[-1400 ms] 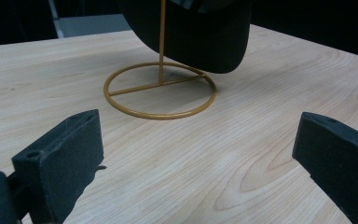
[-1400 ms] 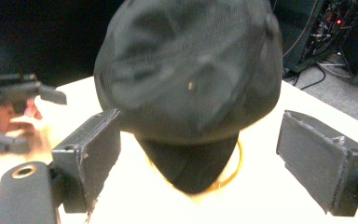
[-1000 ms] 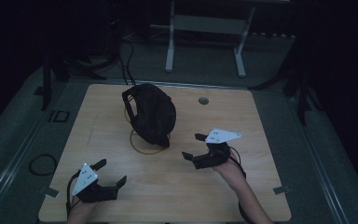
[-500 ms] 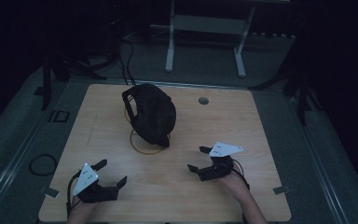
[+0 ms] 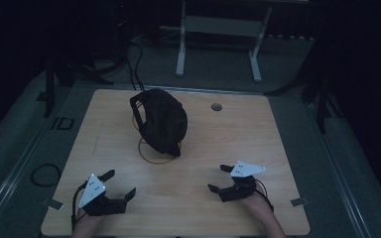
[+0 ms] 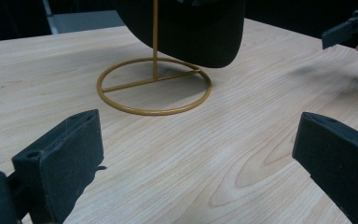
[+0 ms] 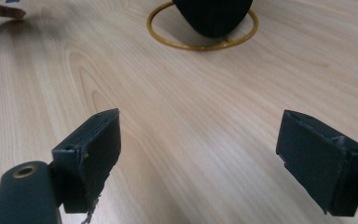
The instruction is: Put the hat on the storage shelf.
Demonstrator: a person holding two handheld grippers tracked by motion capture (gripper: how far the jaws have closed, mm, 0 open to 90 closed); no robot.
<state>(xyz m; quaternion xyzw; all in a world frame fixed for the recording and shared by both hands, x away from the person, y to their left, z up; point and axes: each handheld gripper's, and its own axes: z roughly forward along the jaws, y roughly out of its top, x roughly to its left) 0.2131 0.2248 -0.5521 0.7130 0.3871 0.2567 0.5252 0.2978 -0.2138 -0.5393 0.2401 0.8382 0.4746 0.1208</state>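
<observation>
I have my left gripper [image 5: 119, 184] low near my bottom-left, jaws spread wide and gripping nothing, pointing up and to the right. My right gripper [image 5: 219, 178] sits low at the bottom-right, jaws likewise wide apart and bare, aimed up and to the left. Both forearms come in from the near edge.

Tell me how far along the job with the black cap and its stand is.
Looks done: the black cap sits on the gold wire stand, whose ring base rests flat on the table. In hand: nothing. The left hand-held gripper and right hand-held gripper are both open, empty and near the table's front edge, apart from the cap. Left: nothing that I can see, so this is likely the end.
</observation>
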